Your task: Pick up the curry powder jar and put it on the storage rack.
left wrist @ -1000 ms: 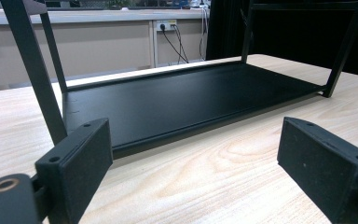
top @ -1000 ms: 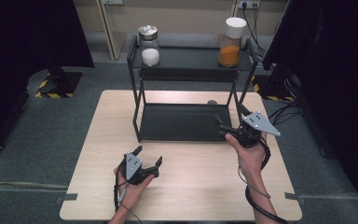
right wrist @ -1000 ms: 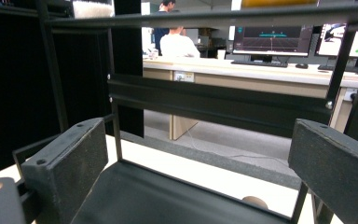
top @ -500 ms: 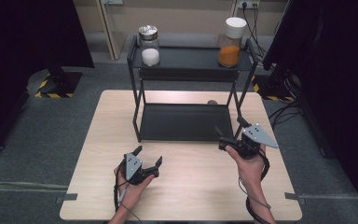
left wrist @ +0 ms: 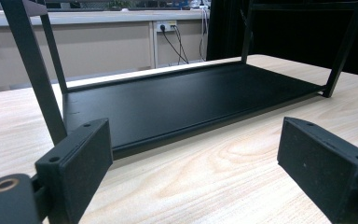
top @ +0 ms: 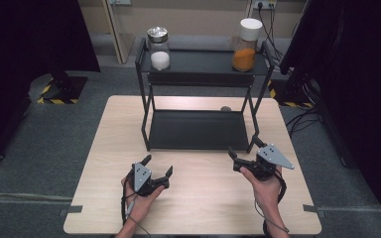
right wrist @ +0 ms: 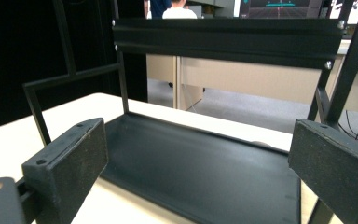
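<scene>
The left claw (top: 158, 166) is held low over the near part of the wooden surface (top: 104, 163), its two black jaws spread wide with nothing between them; in the left gripper view the left claw (left wrist: 191, 154) frames bare wood grain and the front lip of the rack's lower tray. The right claw (top: 244, 150) is likewise gaping and empty, held just before the front right leg of the black metal rack (top: 198, 130), and in the right gripper view the right claw (right wrist: 198, 158) looks across the tray toward the rack's far side. The rack is a two-tier frame of thin dark tubing, matte black, with a shallow rimmed tray resting on the surface and a second shelf raised on four legs. It stands at the middle of the far half of the surface. On the upper shelf, a glass jar with a metal lid (top: 158, 48), holding something white, stands at the left end, and a jar of orange contents with a white lid (top: 245, 44) stands at the right end, well apart.
</scene>
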